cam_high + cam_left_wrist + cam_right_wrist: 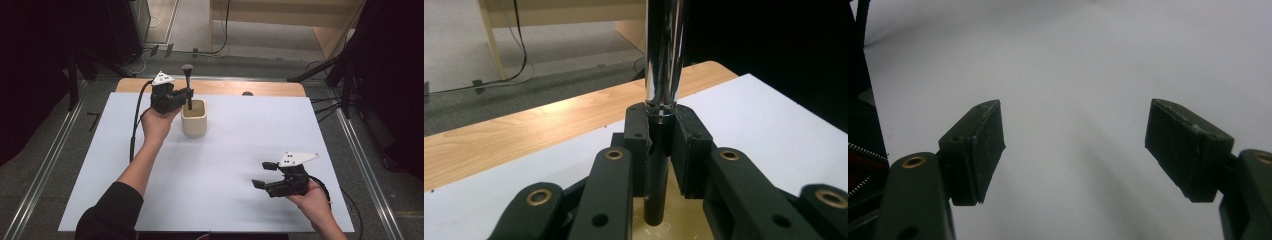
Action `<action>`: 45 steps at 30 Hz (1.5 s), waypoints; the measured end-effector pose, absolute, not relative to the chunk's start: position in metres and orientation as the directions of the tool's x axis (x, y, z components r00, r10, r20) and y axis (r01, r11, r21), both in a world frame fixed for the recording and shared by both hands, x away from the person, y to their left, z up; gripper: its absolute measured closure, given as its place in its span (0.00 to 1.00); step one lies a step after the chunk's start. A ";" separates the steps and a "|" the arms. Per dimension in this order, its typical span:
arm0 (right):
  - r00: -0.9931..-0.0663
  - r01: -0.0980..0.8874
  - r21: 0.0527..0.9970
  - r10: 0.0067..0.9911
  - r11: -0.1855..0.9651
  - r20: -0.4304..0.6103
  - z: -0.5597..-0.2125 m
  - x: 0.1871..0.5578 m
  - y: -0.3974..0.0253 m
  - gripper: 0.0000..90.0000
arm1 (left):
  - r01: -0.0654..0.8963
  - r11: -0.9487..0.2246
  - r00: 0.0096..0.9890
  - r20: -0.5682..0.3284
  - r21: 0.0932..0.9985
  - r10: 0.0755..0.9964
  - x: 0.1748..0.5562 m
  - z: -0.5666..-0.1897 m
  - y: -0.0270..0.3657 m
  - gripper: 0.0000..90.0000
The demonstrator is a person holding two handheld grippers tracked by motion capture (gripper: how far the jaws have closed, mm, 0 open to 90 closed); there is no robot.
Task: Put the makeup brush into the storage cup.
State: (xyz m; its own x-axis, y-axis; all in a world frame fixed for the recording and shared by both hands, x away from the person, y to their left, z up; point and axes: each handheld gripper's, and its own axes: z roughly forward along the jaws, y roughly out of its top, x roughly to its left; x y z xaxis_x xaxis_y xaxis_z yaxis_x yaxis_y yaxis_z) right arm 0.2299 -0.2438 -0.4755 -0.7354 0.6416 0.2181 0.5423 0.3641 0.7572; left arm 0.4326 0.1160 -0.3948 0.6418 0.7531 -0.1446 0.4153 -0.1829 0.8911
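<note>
Utensil [188,85]: black, rod-like with a rounded top, held upright, lower end inside the cream cup [194,120] at the table's [240,150] far-left area. Left claw [189,94]: clamped on the shaft. Left gripper view adds detail: shiny chrome upper shaft [665,55], black lower end [656,195], over the cup's pale interior. Right claw [264,174]: low at near right, jaws wide apart, holding nothing; right gripper view confirms bare white surface between pads [983,150].

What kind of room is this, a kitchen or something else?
Probably a lab or workshop set up for recording, not a kitchen. A white board covers a wooden table, metal rails run along the floor, and cables trail behind.
</note>
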 end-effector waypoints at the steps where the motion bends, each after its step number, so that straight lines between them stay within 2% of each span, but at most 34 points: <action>1: -0.735 0.542 0.758 0.641 0.363 0.218 -0.476 0.230 -0.244 0.28 | 0.416 -0.181 0.642 -0.147 0.891 0.753 0.432 -0.396 0.116 0.88; 18: -0.736 0.543 0.756 0.640 0.366 0.219 -0.476 0.230 -0.244 0.28 | 0.443 -0.205 0.653 -0.157 0.873 0.741 0.428 -0.418 0.112 0.88; 30: -0.737 0.544 0.755 0.639 0.366 0.222 -0.476 0.230 -0.243 0.28 | 0.469 -0.211 0.659 -0.180 0.858 0.731 0.427 -0.419 0.112 0.88; 31: -0.737 0.545 0.755 0.639 0.366 0.221 -0.476 0.230 -0.243 0.28 | 0.490 -0.202 0.658 -0.209 0.848 0.723 0.428 -0.417 0.114 0.84; 32: -0.736 0.546 0.754 0.639 0.366 0.222 -0.476 0.230 -0.243 0.28 | 0.531 -0.180 0.662 -0.273 0.828 0.698 0.429 -0.414 0.116 0.74; 33: -0.737 0.544 0.755 0.638 0.367 0.222 -0.476 0.230 -0.244 0.28 | 0.552 -0.185 0.661 -0.292 0.813 0.692 0.429 -0.410 0.117 0.60; 34: -0.738 0.543 0.756 0.638 0.366 0.221 -0.476 0.230 -0.244 0.28 | 0.550 -0.200 0.660 -0.275 0.811 0.699 0.428 -0.406 0.118 0.50; 35: -0.737 0.544 0.755 0.638 0.367 0.221 -0.476 0.230 -0.244 0.28 | 0.531 -0.212 0.667 -0.251 0.820 0.701 0.425 -0.402 0.120 0.45; 39: -0.736 0.549 0.750 0.639 0.369 0.224 -0.476 0.230 -0.243 0.28 | 0.535 -0.194 0.673 -0.276 0.822 0.687 0.418 -0.389 0.131 0.35; 45: -0.737 0.548 0.748 0.638 0.374 0.221 -0.476 0.230 -0.243 0.28 | 0.545 -0.228 0.689 -0.276 0.807 0.670 0.408 -0.383 0.140 0.31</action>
